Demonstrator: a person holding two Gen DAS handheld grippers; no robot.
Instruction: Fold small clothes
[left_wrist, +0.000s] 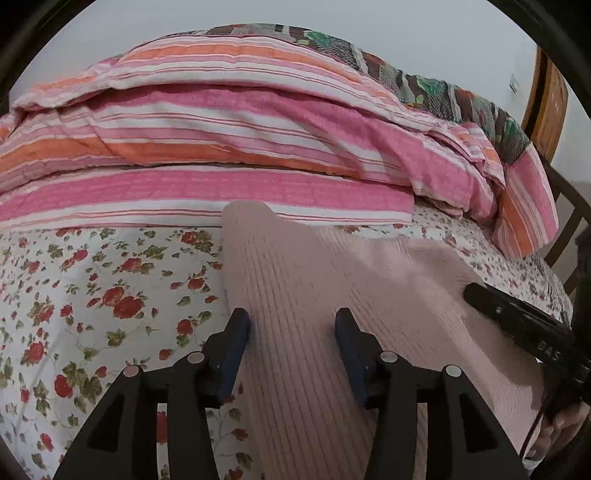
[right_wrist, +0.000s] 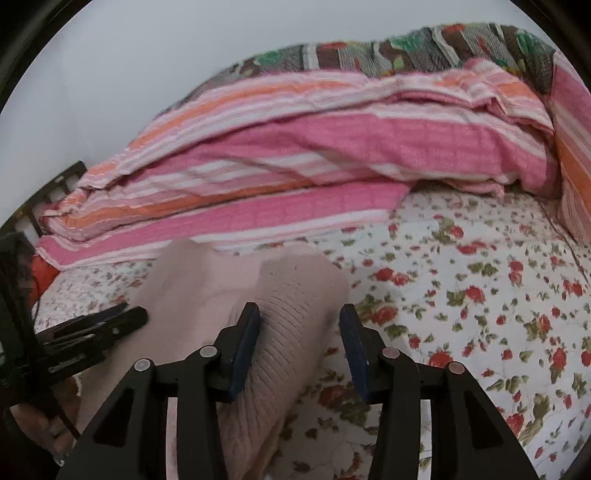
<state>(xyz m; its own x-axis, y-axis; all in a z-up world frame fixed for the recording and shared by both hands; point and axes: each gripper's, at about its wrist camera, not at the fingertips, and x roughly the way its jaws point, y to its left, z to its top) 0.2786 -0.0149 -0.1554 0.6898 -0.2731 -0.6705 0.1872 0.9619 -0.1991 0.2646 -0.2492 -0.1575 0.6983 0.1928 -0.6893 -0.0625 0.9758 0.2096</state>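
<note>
A pale pink ribbed knit garment (left_wrist: 314, 295) lies on the floral bedsheet (left_wrist: 92, 288). My left gripper (left_wrist: 291, 325) is open, its jaws spread over the garment's left part, nothing held. The right gripper shows at the right edge of the left wrist view (left_wrist: 517, 317). In the right wrist view the same garment (right_wrist: 240, 291) lies under my right gripper (right_wrist: 299, 321), which is open with its jaws spread over the garment's right edge. The left gripper appears at the left of that view (right_wrist: 96, 325).
A folded pink, orange and white striped quilt (left_wrist: 221, 147) lies across the bed behind the garment, with a patterned blanket (left_wrist: 424, 81) on top. A wooden headboard (left_wrist: 546, 99) stands at the far right. The floral sheet (right_wrist: 480, 295) stretches to the right.
</note>
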